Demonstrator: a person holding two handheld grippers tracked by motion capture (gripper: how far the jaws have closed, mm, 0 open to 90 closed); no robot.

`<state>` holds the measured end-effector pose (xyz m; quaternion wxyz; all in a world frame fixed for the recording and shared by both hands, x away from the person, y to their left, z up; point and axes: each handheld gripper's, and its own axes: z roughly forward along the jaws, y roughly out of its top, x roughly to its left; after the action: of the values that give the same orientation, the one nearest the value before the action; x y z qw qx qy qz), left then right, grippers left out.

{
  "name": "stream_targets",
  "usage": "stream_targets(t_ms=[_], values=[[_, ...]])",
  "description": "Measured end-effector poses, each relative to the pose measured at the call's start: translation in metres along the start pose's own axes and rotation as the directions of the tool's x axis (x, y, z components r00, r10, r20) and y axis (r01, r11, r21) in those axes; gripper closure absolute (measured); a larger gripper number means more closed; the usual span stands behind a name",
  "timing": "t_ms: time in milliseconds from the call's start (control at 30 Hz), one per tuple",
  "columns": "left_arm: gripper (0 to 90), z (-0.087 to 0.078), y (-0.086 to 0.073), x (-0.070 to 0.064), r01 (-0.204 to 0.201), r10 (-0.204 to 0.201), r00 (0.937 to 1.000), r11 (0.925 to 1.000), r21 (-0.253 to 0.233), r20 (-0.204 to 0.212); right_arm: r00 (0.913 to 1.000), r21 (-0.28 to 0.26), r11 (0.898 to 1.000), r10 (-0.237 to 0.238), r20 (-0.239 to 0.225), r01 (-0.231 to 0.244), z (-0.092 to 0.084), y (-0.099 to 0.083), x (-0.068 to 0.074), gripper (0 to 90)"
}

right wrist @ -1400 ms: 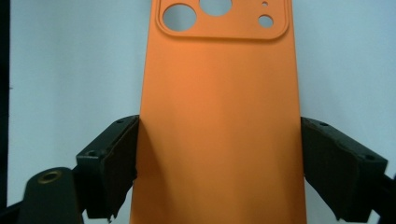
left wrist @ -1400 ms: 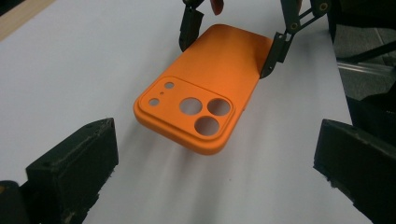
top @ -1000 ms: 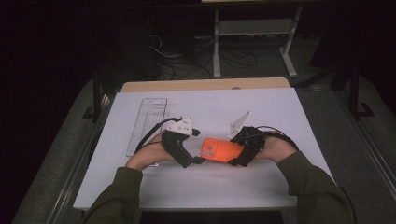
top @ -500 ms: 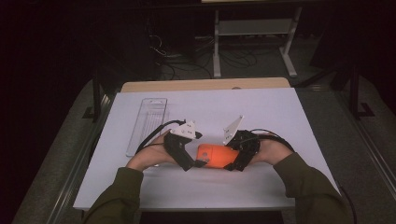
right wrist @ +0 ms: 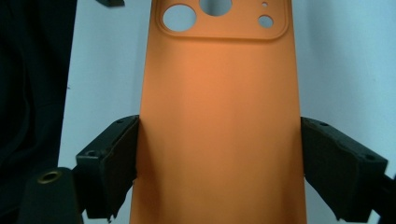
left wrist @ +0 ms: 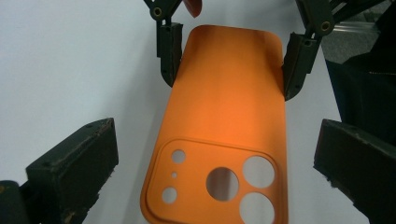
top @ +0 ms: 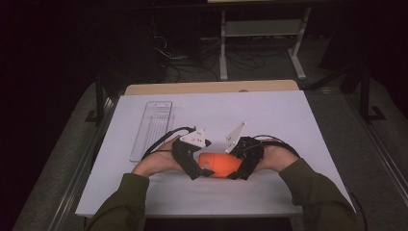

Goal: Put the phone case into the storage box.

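An orange phone case (top: 219,163) with round camera holes hangs just above the white table (top: 288,125), near its front edge, between both grippers. My right gripper (right wrist: 219,135) is shut on the case (right wrist: 219,93), one pad pressed on each long edge at the plain end. In the left gripper view the right gripper (left wrist: 231,60) clamps the far end of the case (left wrist: 224,121). My left gripper (left wrist: 217,140) stands open around the camera-hole end, with a gap between each jaw and the case. In the high view the left gripper (top: 201,172) faces the right gripper (top: 236,171).
A long clear plastic tray (top: 151,127) lies on the table's left side, beyond the left hand. A wooden strip (top: 211,87) borders the far edge. Behind it are a dark floor, cables and a metal stand (top: 262,33).
Both hands and the case have drifted slightly toward the near edge of the table. The grip looks the same.
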<state>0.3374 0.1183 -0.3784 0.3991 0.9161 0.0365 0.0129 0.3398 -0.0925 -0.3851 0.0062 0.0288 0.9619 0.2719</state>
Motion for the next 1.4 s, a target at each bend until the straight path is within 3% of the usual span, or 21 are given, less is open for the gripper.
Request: stream_targets(t_ms=[167,933,1167,1400], values=[[0.0,0.002,0.000,-0.002,0.008,-0.008,0.9999,1.0000,0.005,0.010,0.9998,0.001,1.000,-0.017,-0.004,0.017,0.001,0.004,0.002,15.2],[0.0,0.022,0.002,-0.010,-0.049,0.046,0.9979,0.9960,0.075,0.045,0.9986,-0.008,0.999,-0.049,-0.019,0.049,0.001,0.011,0.008,15.1],[0.0,0.025,0.000,-0.013,-0.024,0.020,0.9985,0.9967,0.077,0.052,0.9983,-0.013,0.998,-0.054,-0.023,0.054,0.001,0.012,0.009,15.2],[0.0,0.026,0.000,-0.012,-0.061,0.055,0.9970,0.9920,0.111,0.055,0.9978,-0.013,0.998,-0.058,-0.032,0.058,0.001,0.013,0.009,15.1]])
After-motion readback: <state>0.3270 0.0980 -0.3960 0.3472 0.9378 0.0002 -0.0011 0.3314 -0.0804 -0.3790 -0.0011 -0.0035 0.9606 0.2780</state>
